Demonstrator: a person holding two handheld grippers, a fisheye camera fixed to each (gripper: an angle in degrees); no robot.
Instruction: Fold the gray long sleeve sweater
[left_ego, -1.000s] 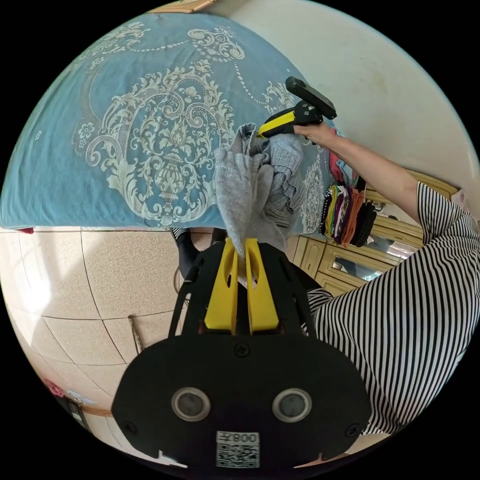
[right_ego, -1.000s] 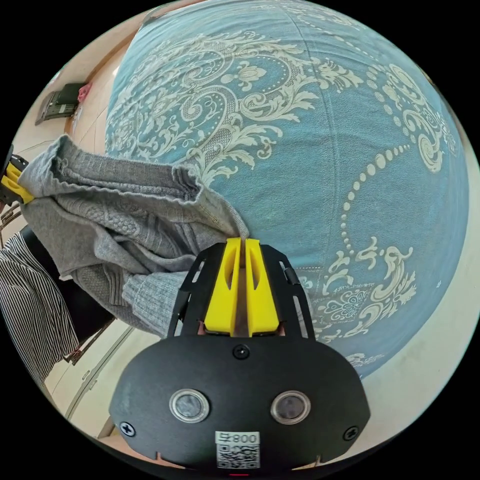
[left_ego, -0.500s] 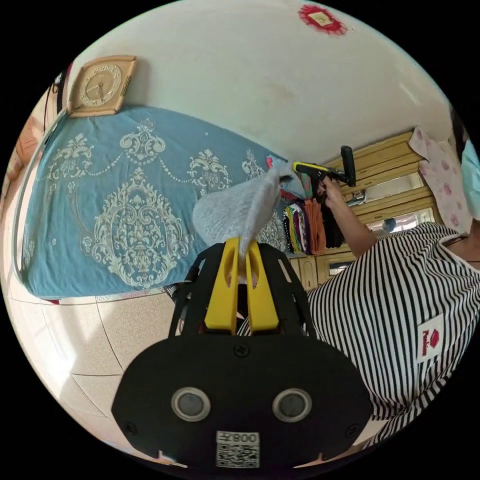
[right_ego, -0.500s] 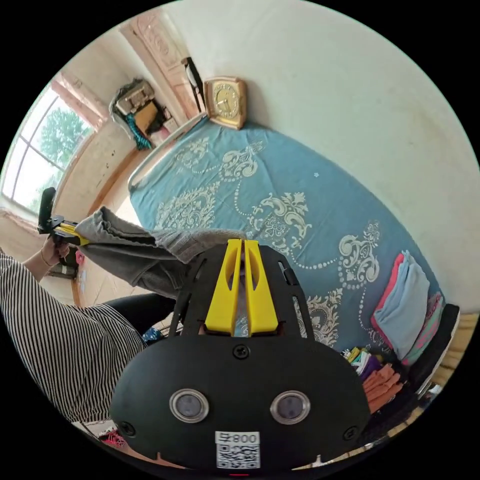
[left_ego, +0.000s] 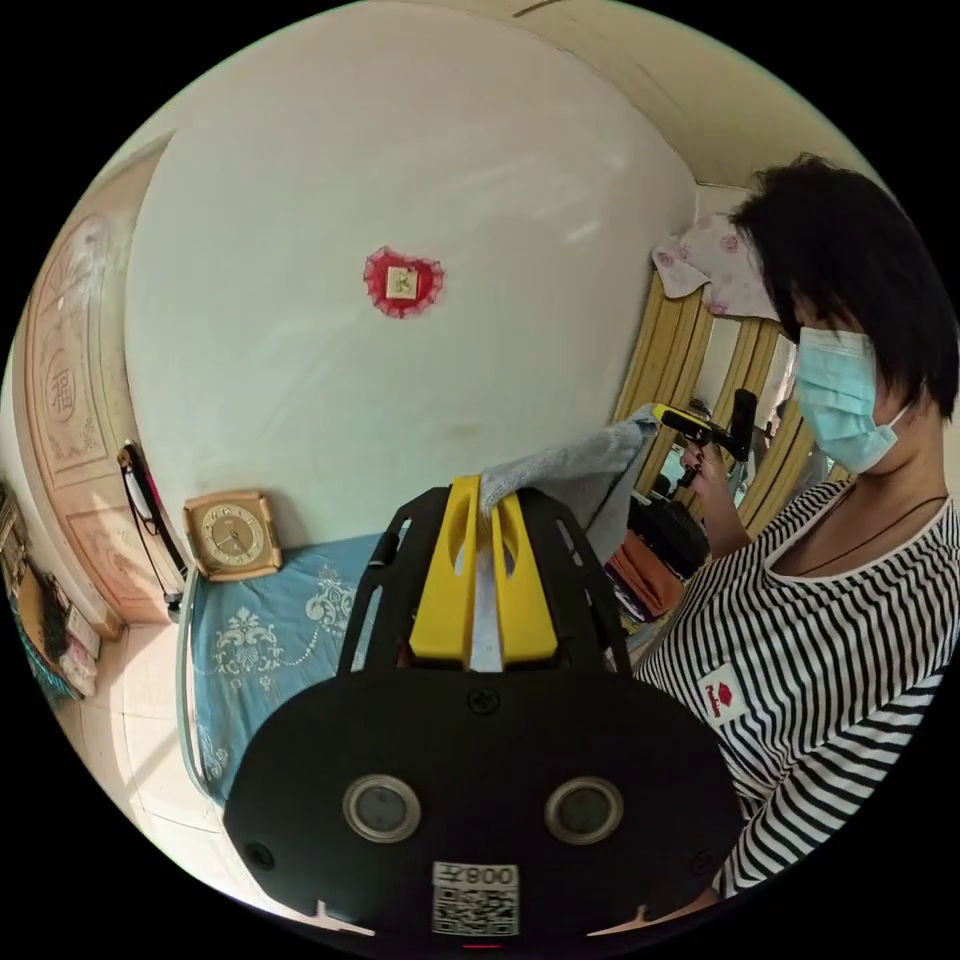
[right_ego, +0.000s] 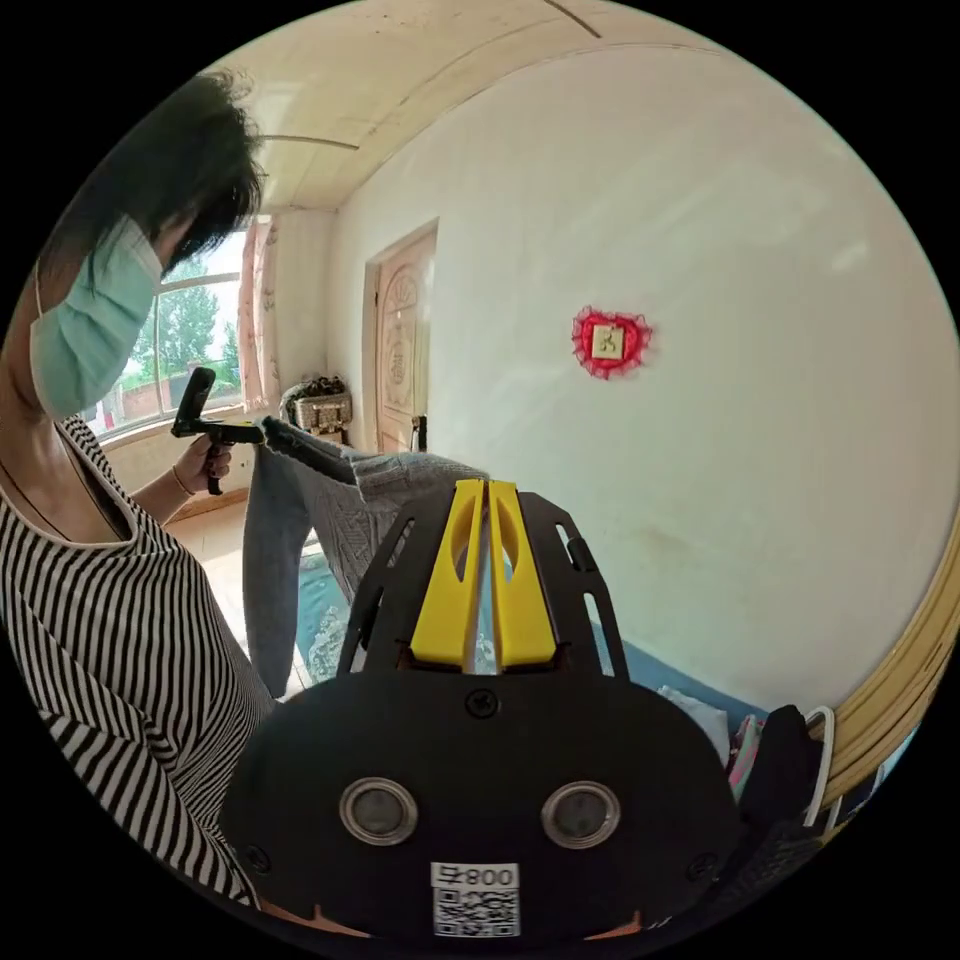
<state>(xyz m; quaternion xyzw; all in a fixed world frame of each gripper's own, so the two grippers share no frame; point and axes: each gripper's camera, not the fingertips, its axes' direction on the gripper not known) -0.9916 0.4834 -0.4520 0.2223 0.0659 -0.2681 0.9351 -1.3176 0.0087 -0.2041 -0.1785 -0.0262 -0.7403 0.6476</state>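
Both pairs of fingers are clamped on the gray sweater (right_ego: 300, 520), which hangs in the air above the blue bed (left_ego: 270, 630), its top edge stretched long between the two grips. Left gripper (left_ego: 485, 500) pinches one end at the frame's centre, and the right gripper (right_ego: 485, 490) pinches the other. Each is held raised and level, so the body hangs below, toward the lower left of the right gripper view.

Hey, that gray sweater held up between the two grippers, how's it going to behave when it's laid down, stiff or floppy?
Probably floppy: the gray sweater sags between the left gripper and right gripper, a sleeve hanging limp. The thick-looking knit may bunch rather than lie flat.
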